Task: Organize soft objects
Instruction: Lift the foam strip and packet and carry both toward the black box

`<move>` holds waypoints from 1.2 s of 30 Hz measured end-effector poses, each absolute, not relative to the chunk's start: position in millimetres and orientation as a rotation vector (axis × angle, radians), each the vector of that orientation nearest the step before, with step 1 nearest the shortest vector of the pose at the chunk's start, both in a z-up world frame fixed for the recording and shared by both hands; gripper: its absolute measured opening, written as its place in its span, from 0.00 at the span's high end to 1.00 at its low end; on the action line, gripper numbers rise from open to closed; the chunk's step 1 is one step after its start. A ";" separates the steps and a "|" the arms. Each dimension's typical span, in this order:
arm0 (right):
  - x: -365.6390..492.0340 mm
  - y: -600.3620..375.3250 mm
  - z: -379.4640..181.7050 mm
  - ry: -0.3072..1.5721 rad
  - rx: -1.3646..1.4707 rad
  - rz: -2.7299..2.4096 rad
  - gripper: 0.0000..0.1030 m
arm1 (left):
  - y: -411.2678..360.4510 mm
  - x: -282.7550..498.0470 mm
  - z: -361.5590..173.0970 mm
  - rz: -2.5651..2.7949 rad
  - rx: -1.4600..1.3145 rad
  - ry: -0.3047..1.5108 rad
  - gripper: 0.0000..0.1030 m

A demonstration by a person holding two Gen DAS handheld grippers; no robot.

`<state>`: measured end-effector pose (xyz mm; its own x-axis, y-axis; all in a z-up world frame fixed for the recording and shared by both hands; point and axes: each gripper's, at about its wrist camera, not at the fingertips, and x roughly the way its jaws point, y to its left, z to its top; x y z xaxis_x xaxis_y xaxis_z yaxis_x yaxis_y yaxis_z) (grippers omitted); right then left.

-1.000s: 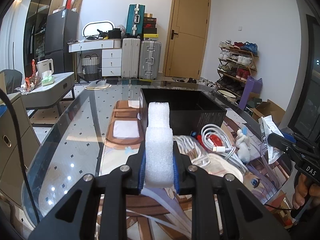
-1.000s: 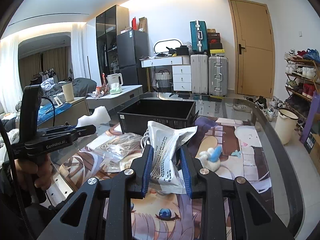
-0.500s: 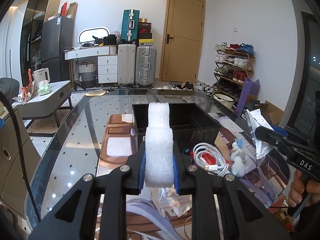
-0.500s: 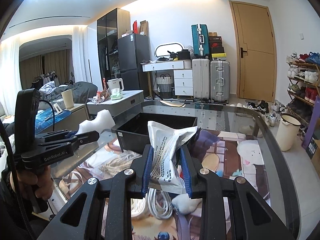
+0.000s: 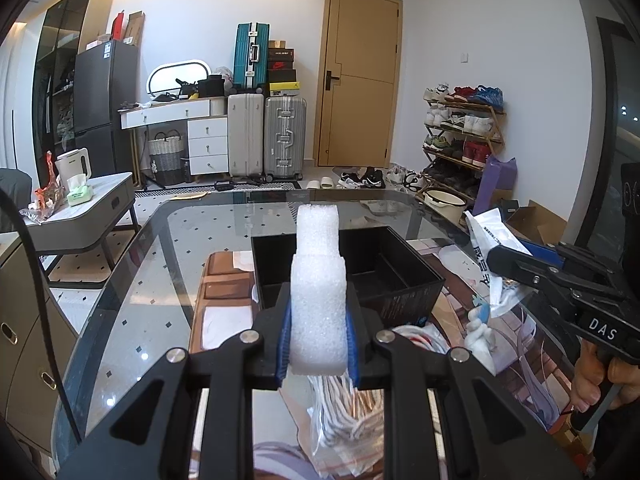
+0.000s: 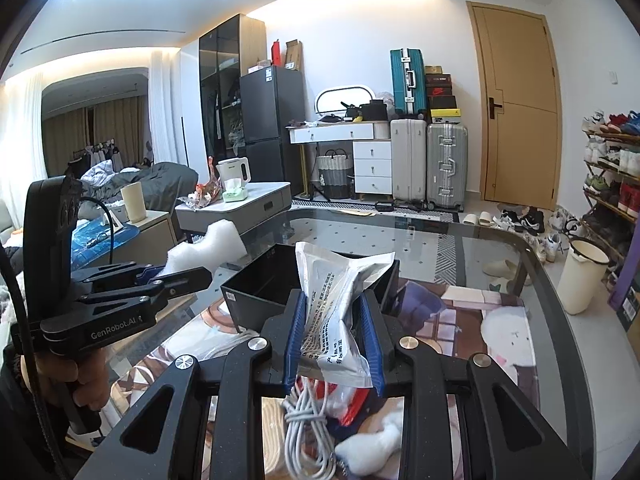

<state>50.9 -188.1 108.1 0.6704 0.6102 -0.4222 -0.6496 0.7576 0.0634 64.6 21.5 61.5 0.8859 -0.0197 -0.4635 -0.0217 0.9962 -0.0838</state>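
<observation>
**Tech A:** Jaws status, left gripper [image 5: 319, 338]?

**Tech B:** Closed on the foam [image 5: 318, 288]. Blue pads press its two sides. Foam is white, coarse-celled, stepped: a wider lower block with a narrower piece rising above it. It stands upright between the fingers, in the air over the table [image 5: 132, 280], in line with the bin [image 5: 400, 280] behind it.

**Tech A:** Right gripper [image 6: 334, 342]?

**Tech B:** Jaws pinch the packet [image 6: 340, 300]. Packet is a sealed white-grey pouch, crinkled, with black print down one face. Its top flares above the pads and its lower corner sticks out beneath them. It is held above the table, in front of the bin.

**Tech A:** Bin condition?

**Tech B:** Black, rectangular, open-topped, standing on the glass table. What is visible of the inside shows only dark walls and floor.

**Tech A:** Items below the grippers?

**Tech B:** A coil of white cable [image 6: 308, 420] lies under the right gripper, touching a clear bag with red contents [image 6: 348, 404]. A small white plush [image 6: 370, 450] lies just beside them. In the left view, a clear bag of cords [image 5: 348, 428] lies under the left gripper.

**Tech A:** Cross-view check?

**Tech B:** Each camera shows the other gripper off to its side, held in a hand, loaded.
</observation>
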 end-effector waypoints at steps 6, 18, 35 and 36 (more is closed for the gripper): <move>69.6 -178.2 111.1 0.448 -0.098 0.725 0.73 | 24.3 78.9 62.8 0.002 -0.092 0.485 0.81; 104.6 -165.4 112.8 0.476 -0.096 0.723 0.73 | 34.6 101.9 61.3 0.005 -0.102 0.488 0.81; 138.5 -129.5 91.2 0.534 -0.105 0.740 0.73 | 31.0 143.9 44.6 -0.006 -0.095 0.539 0.81; 140.4 -127.4 89.5 0.538 -0.107 0.738 0.73 | 31.1 145.1 43.3 -0.004 -0.094 0.543 0.81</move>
<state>140.4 -127.4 89.5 0.6116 0.6116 -0.5019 -0.6650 0.7410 0.0927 145.1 31.1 43.3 0.8565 -0.0290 -0.5154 -0.0206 0.9957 -0.0903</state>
